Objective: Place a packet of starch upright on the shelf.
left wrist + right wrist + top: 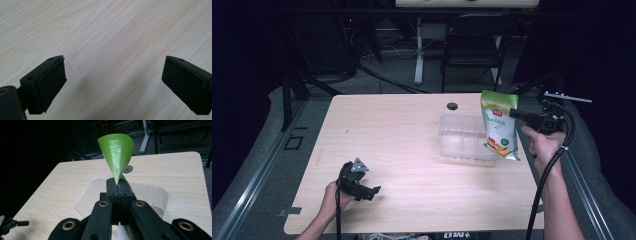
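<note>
High view: the right gripper [513,113], held in the person's right hand [544,144] near the far right corner of the pale wooden surface [402,150], points leftward and carries a green-and-white snack bag [499,131] clear of the surface. The jaws are pressed together on the bag's right edge, a little below its sealed top, so that the bag hangs upright with its printed face toward the camera and its lower end in front of the right end of a clear plastic container [462,137]. The container stands on the surface just left of the bag; whether bag and container touch cannot be told. A small dark round hole [452,106] lies in the surface beyond the container. Right gripper view: the two black jaws meet on a fold of the bag [116,150], whose green film flares upward from the pinch into a cone; the clear container [150,192] lies directly below and beyond the jaws. Left side: the left gripper [373,191], in the person's left hand [334,197], rests low at the near left part of the surface, well apart from bag and container. Left gripper view: its jaws stand spread wide, the pads [52,82] facing each other with bare wood grain between them.
</note>
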Demonstrator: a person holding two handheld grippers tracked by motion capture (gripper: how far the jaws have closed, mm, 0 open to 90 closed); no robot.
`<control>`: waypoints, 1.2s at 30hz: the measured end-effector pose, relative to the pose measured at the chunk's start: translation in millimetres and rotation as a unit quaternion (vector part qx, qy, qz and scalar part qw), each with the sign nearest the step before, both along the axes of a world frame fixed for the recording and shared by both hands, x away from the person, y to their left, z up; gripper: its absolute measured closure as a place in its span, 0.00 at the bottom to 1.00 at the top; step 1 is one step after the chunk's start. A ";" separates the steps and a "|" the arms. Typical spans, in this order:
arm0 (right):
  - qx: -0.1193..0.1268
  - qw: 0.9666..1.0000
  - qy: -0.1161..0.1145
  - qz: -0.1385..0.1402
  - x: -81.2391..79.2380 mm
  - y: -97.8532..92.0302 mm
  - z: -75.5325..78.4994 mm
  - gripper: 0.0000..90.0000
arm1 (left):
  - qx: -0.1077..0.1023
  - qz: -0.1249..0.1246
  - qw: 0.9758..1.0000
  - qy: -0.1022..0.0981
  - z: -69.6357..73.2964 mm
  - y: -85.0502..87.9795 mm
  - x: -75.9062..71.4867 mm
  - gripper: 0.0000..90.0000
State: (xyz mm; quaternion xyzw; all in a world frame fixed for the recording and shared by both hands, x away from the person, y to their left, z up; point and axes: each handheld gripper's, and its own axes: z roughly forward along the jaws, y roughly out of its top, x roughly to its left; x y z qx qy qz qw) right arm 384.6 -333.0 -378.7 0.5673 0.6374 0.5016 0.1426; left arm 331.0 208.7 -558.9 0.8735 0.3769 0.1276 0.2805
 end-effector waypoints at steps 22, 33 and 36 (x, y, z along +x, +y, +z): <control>-0.041 0.999 0.019 -0.018 36.0 25.4 -36.3 1.00 | -0.003 -0.002 1.000 0.001 -0.2 0.2 -0.1 0.06; -0.068 0.996 0.037 -0.034 47.1 17.9 -43.5 0.82 | -0.003 -0.003 1.000 -0.003 0.4 0.1 -0.8 0.06; -0.063 0.997 0.049 -0.016 52.1 12.3 -46.0 0.65 | -0.002 -0.003 1.000 -0.002 0.0 0.1 -0.3 0.06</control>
